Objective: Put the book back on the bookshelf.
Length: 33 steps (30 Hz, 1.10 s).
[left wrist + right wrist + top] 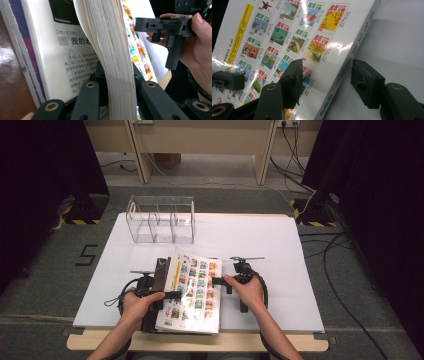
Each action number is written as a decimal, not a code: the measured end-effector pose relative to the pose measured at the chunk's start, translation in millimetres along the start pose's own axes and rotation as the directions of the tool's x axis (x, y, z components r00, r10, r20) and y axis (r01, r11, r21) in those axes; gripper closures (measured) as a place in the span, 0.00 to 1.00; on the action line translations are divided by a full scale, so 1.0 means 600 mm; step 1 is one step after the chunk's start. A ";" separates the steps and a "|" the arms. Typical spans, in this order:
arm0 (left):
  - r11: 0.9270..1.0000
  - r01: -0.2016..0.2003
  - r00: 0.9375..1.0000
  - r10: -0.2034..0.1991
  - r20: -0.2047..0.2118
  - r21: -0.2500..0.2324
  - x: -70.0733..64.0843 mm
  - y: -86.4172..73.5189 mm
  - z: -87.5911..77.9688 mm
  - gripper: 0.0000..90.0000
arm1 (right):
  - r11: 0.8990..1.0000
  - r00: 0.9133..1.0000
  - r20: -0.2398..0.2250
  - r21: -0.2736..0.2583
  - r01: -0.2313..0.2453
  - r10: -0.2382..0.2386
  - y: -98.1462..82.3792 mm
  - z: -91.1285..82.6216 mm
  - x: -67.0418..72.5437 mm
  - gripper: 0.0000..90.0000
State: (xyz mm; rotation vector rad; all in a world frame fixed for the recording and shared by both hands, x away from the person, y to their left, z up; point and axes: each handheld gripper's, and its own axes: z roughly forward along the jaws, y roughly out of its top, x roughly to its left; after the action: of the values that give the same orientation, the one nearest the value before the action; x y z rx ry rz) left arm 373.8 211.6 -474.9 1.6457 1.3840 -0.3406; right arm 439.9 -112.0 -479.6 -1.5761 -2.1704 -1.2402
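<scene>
A thick magazine [192, 290] lies open on the white tabletop [280, 245], its back cover of small colourful pictures raised and facing up. My left gripper [169, 295] comes in from the left and is shut on the thick block of pages [112, 50], which stands upright between its jaws [117, 82]. A printed page [72, 57] lies flat to the left of that block. My right gripper [216, 282] is open at the magazine's right side. Its jaws straddle the spine edge [324, 75], one over the glossy cover [294, 37], the other over bare table.
A clear plastic organiser [161, 220] with three compartments stands at the back left of the tabletop. The magazine's dark front cover [161, 270] lies open to the left. The table's wooden front edge [200, 342] runs just below the magazine. A hand [197, 50] holds the right gripper.
</scene>
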 end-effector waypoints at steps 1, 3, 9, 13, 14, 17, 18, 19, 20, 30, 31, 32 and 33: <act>1.000 -0.002 1.000 0.002 -0.004 0.005 0.000 0.001 0.000 0.83 | 1.000 1.000 -0.002 0.001 -0.004 0.004 0.002 0.003 -0.001 0.47; 1.000 -0.003 1.000 0.003 -0.013 0.013 0.001 0.002 0.001 0.82 | 1.000 1.000 -0.009 0.007 -0.015 0.015 0.005 0.006 -0.003 0.46; 1.000 -0.003 0.999 0.004 -0.035 0.025 0.000 0.005 0.001 0.79 | 0.999 0.998 -0.028 0.014 -0.047 0.048 0.016 0.021 -0.006 0.42; 1.000 -0.028 0.995 0.029 -0.098 0.013 -0.002 0.008 -0.005 0.71 | 0.997 0.996 -0.045 0.023 -0.070 0.071 0.022 0.030 -0.009 0.42; 0.999 -0.043 0.990 0.044 -0.131 0.007 -0.003 0.011 -0.011 0.68 | 0.997 0.996 -0.045 0.025 -0.071 0.072 0.023 0.030 -0.009 0.42; 0.995 -0.099 0.966 0.094 -0.241 -0.011 -0.001 0.018 -0.030 0.66 | 0.997 0.997 -0.042 0.025 -0.068 0.069 0.023 0.030 -0.009 0.43; 0.993 -0.118 0.960 0.111 -0.257 -0.010 0.001 0.019 -0.033 0.66 | 0.997 0.997 -0.041 0.027 -0.071 0.072 0.024 0.029 -0.009 0.43; 0.991 -0.135 0.955 0.129 -0.267 -0.005 0.002 0.019 -0.035 0.72 | 0.997 0.996 -0.039 0.030 -0.077 0.078 0.025 0.028 -0.009 0.45; 0.990 -0.143 0.952 0.136 -0.273 -0.006 0.001 0.020 -0.037 0.72 | 0.997 0.996 -0.039 0.030 -0.077 0.078 0.025 0.028 -0.009 0.45; 0.976 -0.211 0.915 0.213 -0.342 0.044 -0.008 0.024 -0.031 0.74 | 1.000 1.000 0.020 0.006 -0.011 0.011 0.033 0.006 0.015 0.60; 0.976 -0.213 0.912 0.216 -0.349 0.047 -0.008 0.025 -0.031 0.73 | 1.000 1.000 0.023 -0.011 0.018 -0.017 0.037 -0.003 0.024 0.65; 0.976 -0.212 0.911 0.214 -0.351 0.044 -0.008 0.026 -0.030 0.73 | 1.000 1.000 0.023 -0.011 0.018 -0.017 0.037 -0.003 0.024 0.65; 0.976 -0.213 0.911 0.215 -0.351 0.046 -0.008 0.027 -0.029 0.73 | 0.999 1.000 0.016 -0.019 0.027 -0.027 0.040 -0.008 0.028 0.66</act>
State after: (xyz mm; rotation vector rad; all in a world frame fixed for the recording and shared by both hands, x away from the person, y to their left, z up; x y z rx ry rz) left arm 380.5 222.9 -454.9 1.9102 1.4414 0.0874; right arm 452.2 -101.8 -454.6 -1.5738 -2.2031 -1.2648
